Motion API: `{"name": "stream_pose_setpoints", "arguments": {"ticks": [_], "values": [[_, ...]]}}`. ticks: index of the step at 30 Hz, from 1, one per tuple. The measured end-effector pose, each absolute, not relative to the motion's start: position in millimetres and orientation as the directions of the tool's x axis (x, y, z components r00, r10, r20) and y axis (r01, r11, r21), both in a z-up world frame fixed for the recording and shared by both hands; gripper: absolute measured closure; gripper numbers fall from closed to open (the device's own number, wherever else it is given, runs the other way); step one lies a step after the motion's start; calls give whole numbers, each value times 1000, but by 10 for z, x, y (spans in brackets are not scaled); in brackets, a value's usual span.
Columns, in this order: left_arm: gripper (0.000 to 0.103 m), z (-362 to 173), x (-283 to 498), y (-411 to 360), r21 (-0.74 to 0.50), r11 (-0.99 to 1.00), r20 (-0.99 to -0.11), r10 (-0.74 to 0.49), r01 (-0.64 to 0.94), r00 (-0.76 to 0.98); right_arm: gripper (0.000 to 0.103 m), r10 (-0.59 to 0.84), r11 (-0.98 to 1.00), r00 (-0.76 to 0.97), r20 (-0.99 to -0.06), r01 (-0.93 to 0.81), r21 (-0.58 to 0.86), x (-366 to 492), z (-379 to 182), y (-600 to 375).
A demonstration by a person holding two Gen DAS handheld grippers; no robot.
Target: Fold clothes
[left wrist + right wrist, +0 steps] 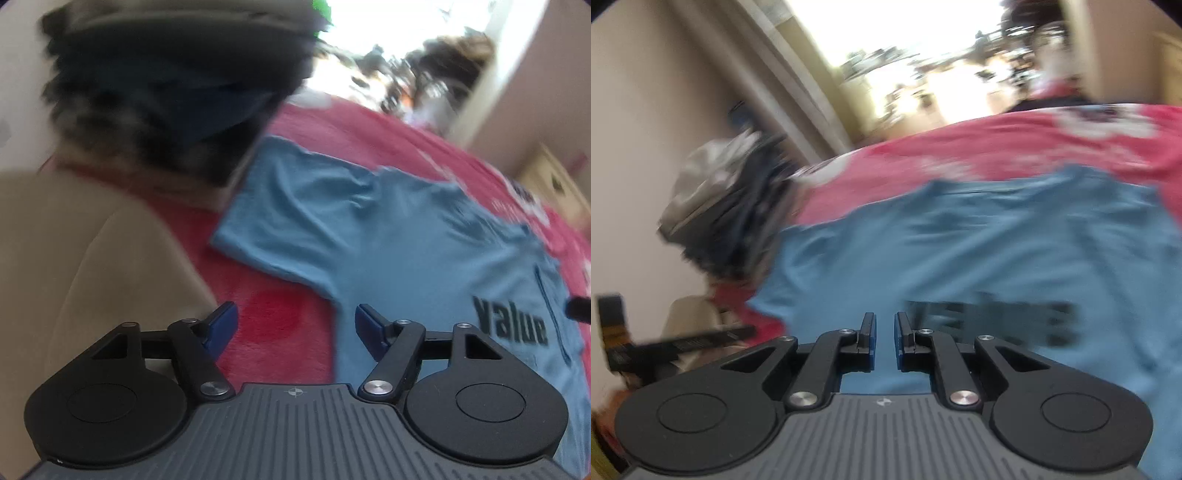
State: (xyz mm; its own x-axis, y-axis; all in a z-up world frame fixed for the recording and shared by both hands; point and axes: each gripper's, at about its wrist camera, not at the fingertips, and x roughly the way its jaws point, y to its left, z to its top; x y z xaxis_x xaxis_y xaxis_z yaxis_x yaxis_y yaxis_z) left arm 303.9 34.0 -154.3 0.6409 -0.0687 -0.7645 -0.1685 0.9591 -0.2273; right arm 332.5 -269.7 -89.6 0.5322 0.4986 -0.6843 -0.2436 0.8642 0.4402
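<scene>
Lying flat, soft blue T-shirt [388,236], fuzzy red blanket [280,325], seemingly fleece

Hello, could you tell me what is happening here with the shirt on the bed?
A person with two handheld grippers is folding clothes. A blue T-shirt lies spread on a red blanket, not yet folded. The left gripper is open and empty; the right gripper has its jaws nearly together, holding nothing. A blurred dark clothes pile sits beside the shirt.

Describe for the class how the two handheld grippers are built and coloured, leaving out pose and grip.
Both the left gripper and right gripper look alike: black linkage arms with silver pivot bolts, two round black discs, a ribbed grey base bearing a small crosshair mark, and blue pads lining the fingers.
</scene>
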Motion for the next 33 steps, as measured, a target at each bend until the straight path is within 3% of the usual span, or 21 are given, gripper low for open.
{"name": "stream_pose_setpoints", "arguments": {"ticks": [7,10,14,23,33], "values": [[34,-1791,3244,414,-273,896,-687,73,-350,723,89,644,759,369,-670,-416,501,4135,-1048,-1413],[46,-1856,3358,399,-232,875,-698,155,-426,699,89,648,752,318,-692,-407,518,4445,-1157,-1110],[49,-1909,3448,360,-162,857,-708,244,-489,663,89,673,734,242,-699,-339,589,4880,-1305,-934],[53,-1945,3503,373,-52,863,-703,326,-503,632,60,731,681,151,-665,-98,726,5580,-1661,-708],[92,-1979,3446,368,-15,893,-647,335,-450,685,57,690,722,110,-715,-47,690,5800,-1946,-439]]}}
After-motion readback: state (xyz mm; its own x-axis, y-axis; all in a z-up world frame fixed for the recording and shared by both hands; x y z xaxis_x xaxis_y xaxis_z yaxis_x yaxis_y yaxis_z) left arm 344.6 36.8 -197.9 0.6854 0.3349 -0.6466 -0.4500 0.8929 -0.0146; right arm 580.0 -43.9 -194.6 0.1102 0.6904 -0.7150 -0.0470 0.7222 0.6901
